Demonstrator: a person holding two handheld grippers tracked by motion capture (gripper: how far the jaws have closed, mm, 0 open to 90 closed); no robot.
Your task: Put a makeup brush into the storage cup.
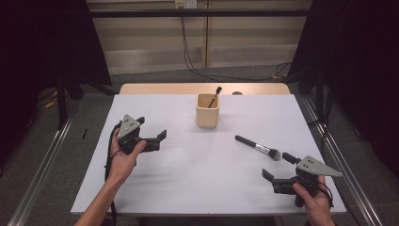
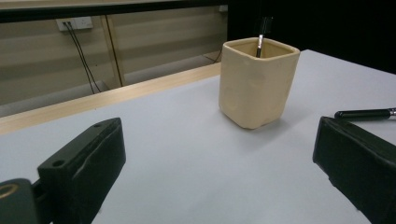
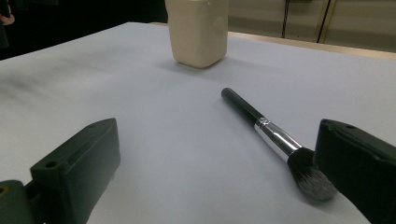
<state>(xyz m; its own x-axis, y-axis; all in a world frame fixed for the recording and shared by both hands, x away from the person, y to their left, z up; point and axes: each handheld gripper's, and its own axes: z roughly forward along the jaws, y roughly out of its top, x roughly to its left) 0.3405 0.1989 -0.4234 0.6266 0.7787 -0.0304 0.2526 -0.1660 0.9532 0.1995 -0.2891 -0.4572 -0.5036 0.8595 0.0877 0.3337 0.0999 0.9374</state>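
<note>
A cream square cup (image 1: 207, 110) stands at the table's back centre with a thin dark brush (image 1: 215, 96) leaning in it. A black-handled makeup brush (image 1: 258, 147) lies flat on the white tabletop, right of centre, bristles toward the right gripper. My left gripper (image 1: 151, 128) hovers open at the left, pointed toward the cup (image 2: 257, 84), nothing between its jaws. My right gripper (image 1: 278, 165) is open at the front right. In the right gripper view the makeup brush (image 3: 266, 130) lies just ahead, its bristles close beside the right jaw, apart from it.
The white tabletop (image 1: 188, 174) has a wooden strip (image 1: 202, 88) along its far edge. Black curtains flank both sides, and cables hang on the back wall. The makeup brush's handle tip (image 2: 366, 113) shows at the right in the left gripper view.
</note>
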